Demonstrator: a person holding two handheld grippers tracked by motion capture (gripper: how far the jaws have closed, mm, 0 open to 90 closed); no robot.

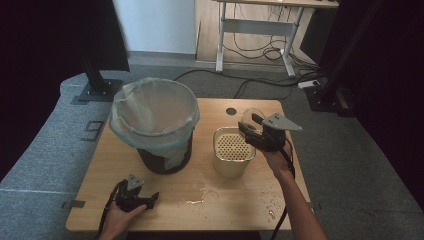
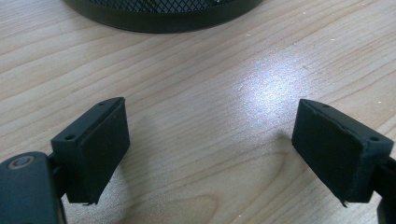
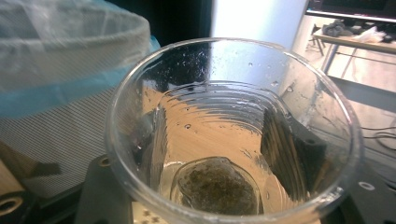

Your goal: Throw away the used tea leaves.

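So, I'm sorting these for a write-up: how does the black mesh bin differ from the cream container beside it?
The black mesh bin is dark and round, lined with a pale bag; the cream container is light, squarish, unlined. The bin is larger and taller; the container is smaller, topped by a perforated insert. Both stand upright on the wooden table.

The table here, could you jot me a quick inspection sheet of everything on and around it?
Surface: wooden table, wet splashes near the front edge.
Job's things: clear plastic cup holding a dark tea bag; cream strainer bin; black mesh bin with a plastic liner.
Clutter: nothing seen.
Grippers: right gripper shut on the cup above the strainer bin; left gripper open, low over the table.
Cables: loose leads on the floor beyond the table.
Surroundings: grey carpet, a desk behind, dark curtains at the sides.
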